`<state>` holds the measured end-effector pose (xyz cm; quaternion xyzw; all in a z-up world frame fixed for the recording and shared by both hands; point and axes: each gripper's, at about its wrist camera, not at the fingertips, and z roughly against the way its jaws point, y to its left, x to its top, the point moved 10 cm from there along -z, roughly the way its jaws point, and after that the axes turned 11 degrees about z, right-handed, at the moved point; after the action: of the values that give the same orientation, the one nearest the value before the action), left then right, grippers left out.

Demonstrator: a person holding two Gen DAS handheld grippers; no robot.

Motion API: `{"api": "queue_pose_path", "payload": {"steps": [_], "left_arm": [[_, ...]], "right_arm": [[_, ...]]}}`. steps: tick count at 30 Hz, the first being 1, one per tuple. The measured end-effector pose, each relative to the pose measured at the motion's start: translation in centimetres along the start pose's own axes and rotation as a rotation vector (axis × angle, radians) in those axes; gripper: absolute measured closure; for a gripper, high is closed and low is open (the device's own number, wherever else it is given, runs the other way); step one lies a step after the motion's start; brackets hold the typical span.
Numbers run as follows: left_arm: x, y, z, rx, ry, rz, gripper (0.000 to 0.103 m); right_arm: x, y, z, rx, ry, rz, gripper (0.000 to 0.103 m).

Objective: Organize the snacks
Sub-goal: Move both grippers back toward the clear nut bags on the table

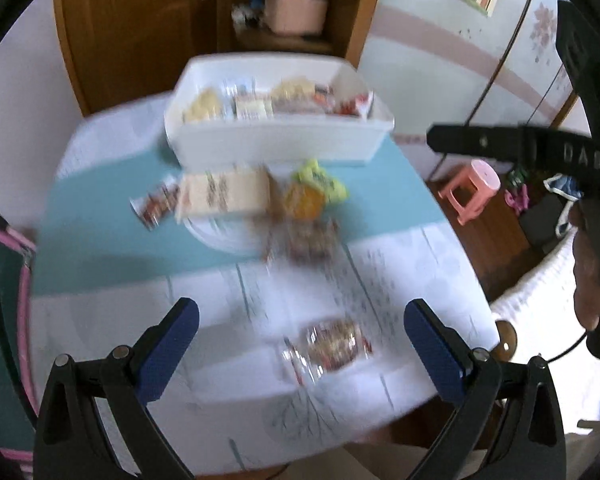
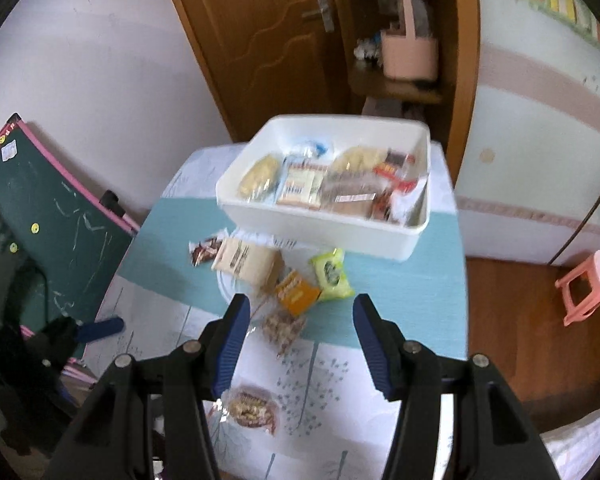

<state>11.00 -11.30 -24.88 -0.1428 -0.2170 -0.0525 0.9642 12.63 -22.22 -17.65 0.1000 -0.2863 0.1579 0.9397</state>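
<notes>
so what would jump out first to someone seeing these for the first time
Probably the white bin at the table's far end, already holding a row of wrapped snacks. Next, the loose packets in front of it on the teal cloth, notably a yellow-green packet beside an orange packet. Both open grippers, left gripper and right gripper, hang empty above the table.

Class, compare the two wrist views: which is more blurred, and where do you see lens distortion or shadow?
Left wrist view: heavy motion blur smears the white bin and the snack packets on the table; the gripper fingers stay sharp. Right wrist view: milder blur, packet colours readable. Both: fisheye curves the table edge, dark corners; soft gripper shadows.
</notes>
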Motion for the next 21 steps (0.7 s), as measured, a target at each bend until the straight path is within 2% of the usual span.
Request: {"api": "queue_pose_path", "payload": {"steps": [9,14,21], "left_arm": [[-6.3,0.7,-6.4,-0.044,0.17,0.014,0.001],[-7.5,0.7,-8.8,-0.023,0.193,0.015,0.001],[-7.2,0.2,-11.0,-0.039,0.205,0.03,0.001]], "right_arm": [[-3.9,0.8,-5.4,0.075,0.115,-0.013,0.049],[-5.1,1.3,-8.6,0.103,0.169,0.006,0.049],[-6.0,2.9,-12.5,0.163,0.234,0.048,0.049]]}}
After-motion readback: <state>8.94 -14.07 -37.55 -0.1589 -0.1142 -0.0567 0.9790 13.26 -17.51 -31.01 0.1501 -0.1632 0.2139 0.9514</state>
